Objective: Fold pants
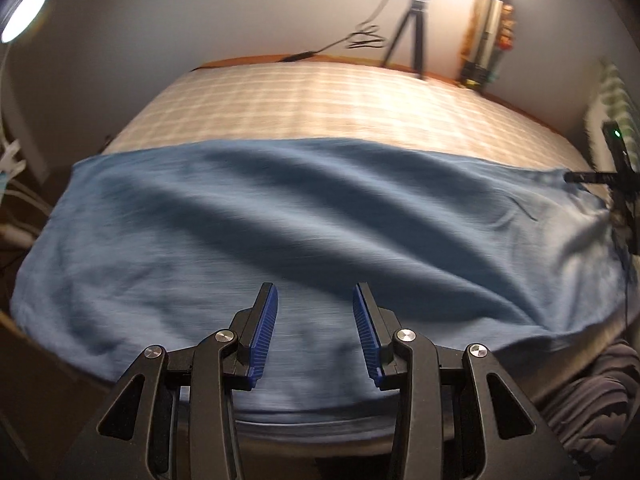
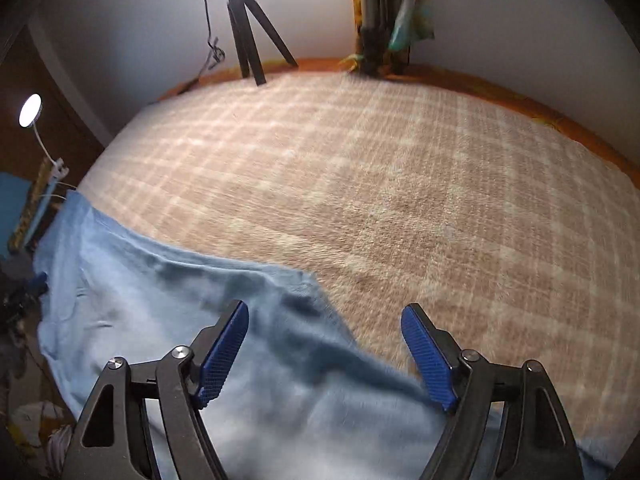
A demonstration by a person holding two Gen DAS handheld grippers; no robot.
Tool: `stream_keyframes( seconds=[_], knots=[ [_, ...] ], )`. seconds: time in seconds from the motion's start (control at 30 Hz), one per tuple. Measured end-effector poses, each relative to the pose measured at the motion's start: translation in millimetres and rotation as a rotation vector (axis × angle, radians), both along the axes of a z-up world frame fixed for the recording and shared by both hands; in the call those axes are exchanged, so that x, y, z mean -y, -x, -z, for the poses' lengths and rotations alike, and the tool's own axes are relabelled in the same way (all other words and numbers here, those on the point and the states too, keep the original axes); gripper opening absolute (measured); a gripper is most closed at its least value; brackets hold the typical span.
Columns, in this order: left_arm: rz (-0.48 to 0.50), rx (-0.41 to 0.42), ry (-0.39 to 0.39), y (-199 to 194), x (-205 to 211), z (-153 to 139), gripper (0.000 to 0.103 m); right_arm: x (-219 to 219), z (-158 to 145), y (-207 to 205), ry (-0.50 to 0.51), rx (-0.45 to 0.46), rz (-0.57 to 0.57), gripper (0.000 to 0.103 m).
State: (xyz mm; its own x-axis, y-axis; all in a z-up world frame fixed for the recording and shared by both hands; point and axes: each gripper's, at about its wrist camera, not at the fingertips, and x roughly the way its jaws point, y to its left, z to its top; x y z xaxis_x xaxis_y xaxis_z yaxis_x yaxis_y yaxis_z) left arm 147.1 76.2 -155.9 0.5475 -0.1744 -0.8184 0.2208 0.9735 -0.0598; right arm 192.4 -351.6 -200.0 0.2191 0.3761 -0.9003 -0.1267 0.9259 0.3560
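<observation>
The blue pants (image 1: 304, 216) lie spread and wrinkled across the near part of the bed, with long folds running slantwise. My left gripper (image 1: 315, 286) hovers over their near edge, its blue pads apart and nothing between them. In the right wrist view the pants (image 2: 160, 304) fill the lower left, and their corner ends just ahead of my right gripper (image 2: 325, 306). That gripper stands wide open above the cloth, gripping nothing. A dark device with a green light (image 1: 616, 152) shows at the pants' right end.
A beige checked blanket (image 2: 400, 184) covers the bed beyond the pants. A tripod (image 2: 248, 32) with a ring light stands at the far edge by the wall. A small lamp (image 2: 30, 110) is at the left. Dark striped cloth (image 1: 592, 396) lies at the near right.
</observation>
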Motion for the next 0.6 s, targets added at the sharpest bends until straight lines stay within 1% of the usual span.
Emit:
stream_keyframes(
  seconds=[0.07,0.1,0.13,0.17,0.2,0.23,0.3,0.37,0.43,0.5,0.57,0.6],
  knots=[
    [-0.019,-0.011,-0.011,-2.8,-7.8,6.3,0.037,-0.4,7.2,-2.3,-0.026,-0.022,-0.007,0.061],
    [-0.027,-0.018,-0.02,-4.1,-10.5,9.8,0.037,1.2,6.8,-1.1,-0.023,-0.013,-0.006,0.056],
    [-0.034,-0.024,-0.025,-5.2,-12.9,13.6,0.038,0.9,5.3,-1.2,-0.022,-0.002,-0.009,0.038],
    [-0.038,-0.022,-0.023,-5.1,-14.5,15.8,0.038,-0.2,2.9,0.0,-0.046,-0.006,-0.026,0.03],
    [-0.038,-0.012,-0.018,-4.7,-15.5,16.5,0.038,-1.9,2.2,0.1,-0.05,-0.007,-0.028,0.027],
    [-0.037,-0.008,-0.02,-4.8,-15.5,17.0,0.038,-5.6,-0.5,0.5,-0.038,0.003,-0.034,0.018],
    [-0.032,-0.001,-0.024,-4.4,-15.2,17.4,0.038,-16.2,-8.7,2.9,0.023,0.027,-0.079,0.009],
    [-0.025,0.005,-0.026,-4.7,-16.8,18.2,0.04,-21.5,-22.4,1.0,0.124,0.084,-0.113,0.006],
    [-0.037,0.01,-0.041,-2.0,-22.0,17.4,0.04,-17.2,-25.0,-7.9,0.148,0.097,-0.094,0.006],
    [-0.056,0.009,-0.044,-0.1,-30.4,18.0,0.04,-17.9,-16.3,-16.8,0.163,0.072,-0.076,0.007],
    [-0.087,0.009,-0.05,5.4,-43.2,17.4,0.04,-25.1,-7.0,-17.1,0.19,0.054,-0.102,0.011],
    [-0.107,0.008,-0.057,8.2,-52.2,17.1,0.04,-27.1,-5.4,-14.7,0.216,0.058,-0.107,0.016]
  ],
)
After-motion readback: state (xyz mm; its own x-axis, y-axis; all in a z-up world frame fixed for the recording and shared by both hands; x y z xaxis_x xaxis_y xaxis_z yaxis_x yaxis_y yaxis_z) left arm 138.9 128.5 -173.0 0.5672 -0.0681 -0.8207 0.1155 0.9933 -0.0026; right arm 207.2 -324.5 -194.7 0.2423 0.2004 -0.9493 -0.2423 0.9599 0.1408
